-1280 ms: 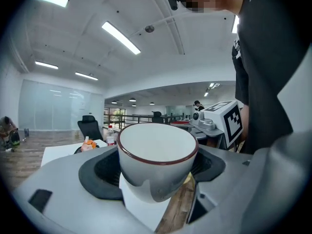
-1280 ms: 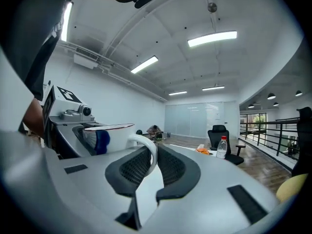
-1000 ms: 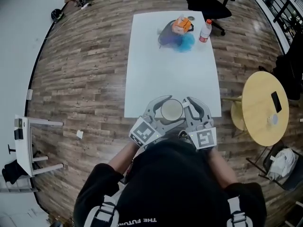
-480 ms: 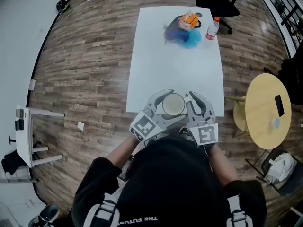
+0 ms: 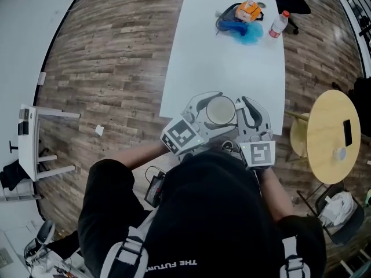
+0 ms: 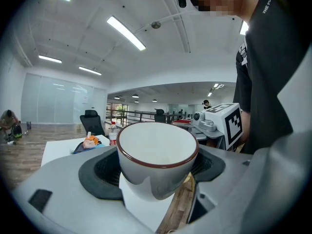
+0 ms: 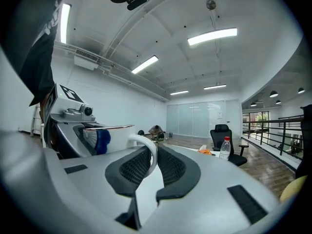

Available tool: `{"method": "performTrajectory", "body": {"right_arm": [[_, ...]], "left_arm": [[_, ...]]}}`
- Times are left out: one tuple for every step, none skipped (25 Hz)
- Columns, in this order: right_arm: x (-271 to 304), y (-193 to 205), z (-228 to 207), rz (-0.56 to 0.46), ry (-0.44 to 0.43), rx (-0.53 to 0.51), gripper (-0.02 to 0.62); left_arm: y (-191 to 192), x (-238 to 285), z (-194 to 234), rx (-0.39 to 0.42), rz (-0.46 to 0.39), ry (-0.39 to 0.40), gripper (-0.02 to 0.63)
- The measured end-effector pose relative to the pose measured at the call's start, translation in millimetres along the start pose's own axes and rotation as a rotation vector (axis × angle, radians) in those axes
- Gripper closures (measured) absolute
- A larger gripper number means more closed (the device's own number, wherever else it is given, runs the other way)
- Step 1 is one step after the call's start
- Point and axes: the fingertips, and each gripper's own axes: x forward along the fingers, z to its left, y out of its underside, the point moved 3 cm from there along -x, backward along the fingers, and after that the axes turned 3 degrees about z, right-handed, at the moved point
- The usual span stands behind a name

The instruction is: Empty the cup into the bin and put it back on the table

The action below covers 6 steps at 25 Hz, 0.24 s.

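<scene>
the cup [image 5: 221, 110] is off the bench [image 5: 203, 57], held in the air over its near edge, close in front of the person. the left tool [image 5: 204, 113] has its jaws spread wide round the cup's body, and the dark pads press on both sides of it. the right tool [image 7: 152, 167] is nearly closed and pinches the thin white handle [image 7: 146, 147] between its pads. so both tools have the cup, upright and level.

as much of the cup's inside [image 6: 157, 150] as the left gripper view shows is plain white with nothing in it, though the very bottom is hidden. no bin is in any view. my reading is that this is a carrying step. if the cup is already emptied, the next move is to lower it flat onto the bench, then let go of the handle and the body without tipping it. if not, it must first be carried to the bin, wherever that stands.

writing: the person's shirt [image 5: 174, 263] reads "the futur", with the rest cut off. the water bottle [image 5: 279, 24] at the far end has a red cap, but its label is too small to read. the cubes on the tools carry only square black-and-white markers.
</scene>
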Motion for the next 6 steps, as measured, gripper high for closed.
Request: {"method": "performTrajectory", "body": {"right_arm": [[0.8, 2.7, 1.7, 0.019, 0.004, -0.001, 0.545], [2.6, 4.0, 2.5, 0.036, 0.009, -0.002, 0.545], [5.2, 3.6, 2.3, 0.047, 0.014, -0.004, 0.545], [8.1, 2.0, 1.4, 0.048, 0.017, -0.006, 0.545], [11.2, -0.4, 0.1, 0.045, 0.02, -0.008, 0.545], [14.2, -3.0, -1.5, 0.04, 0.023, -0.011, 0.545]], "left_arm": [[2.1, -2.4, 0.7, -0.003, 0.004, 0.001, 0.216], [3.1, -4.3, 2.6, -0.004, 0.007, 0.001, 0.216], [3.0, -5.4, 5.3, -0.003, 0.009, 0.001, 0.216], [2.0, -5.5, 8.5, 0.0, 0.01, 0.001, 0.216], [0.5, -5.1, 11.8, 0.003, 0.011, 0.003, 0.216], [-1.3, -4.4, 15.2, 0.007, 0.012, 0.004, 0.216]]}}
